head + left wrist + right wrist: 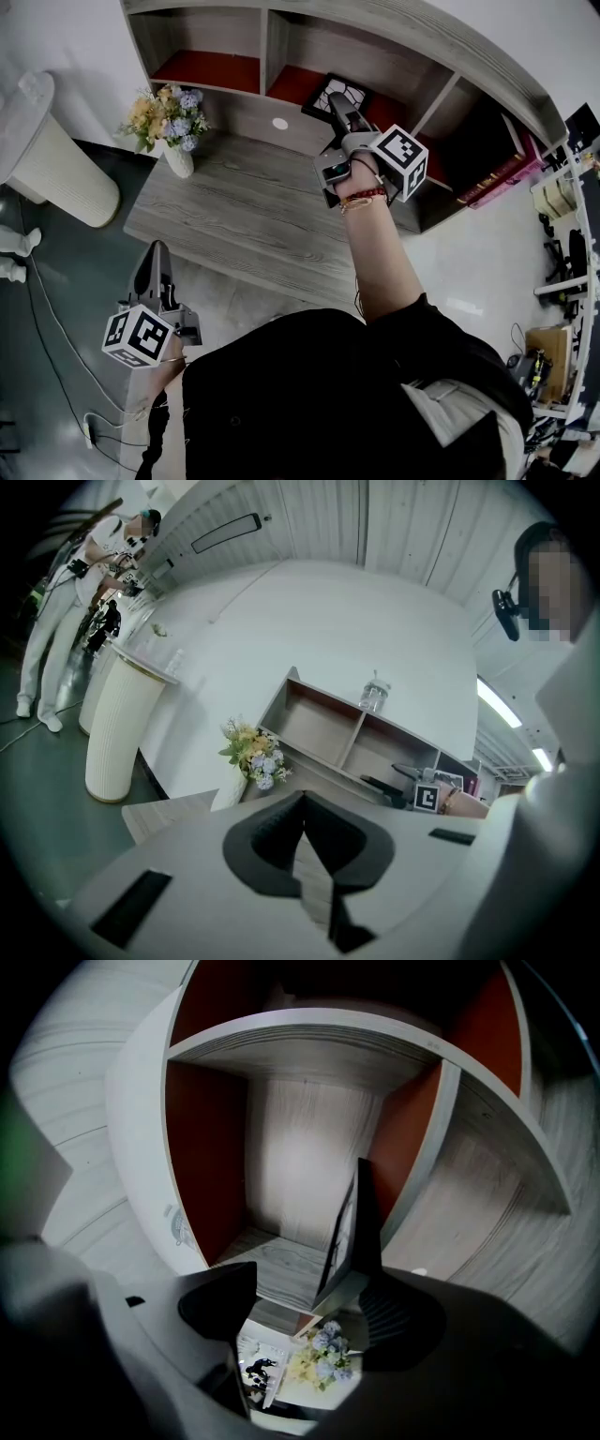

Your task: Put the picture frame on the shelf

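Head view: overhead, steeply down onto desk [234,206] and shelf [265,52]. Left gripper view: low, off the desk's front-left corner, facing up at shelf [319,726], well apart. Right gripper view: close, facing into one shelf [309,1049] compartment. Head and left views share desk, shelf, flowers [169,117].

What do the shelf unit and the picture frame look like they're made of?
Shelf unit: grey boards with an even, printed-looking wood grain and a matte finish. Probably laminate over board, coloured red-brown inside the compartments. Picture frame: thin black border, smooth and dull. It could be plastic or painted wood; the look doesn't settle which.
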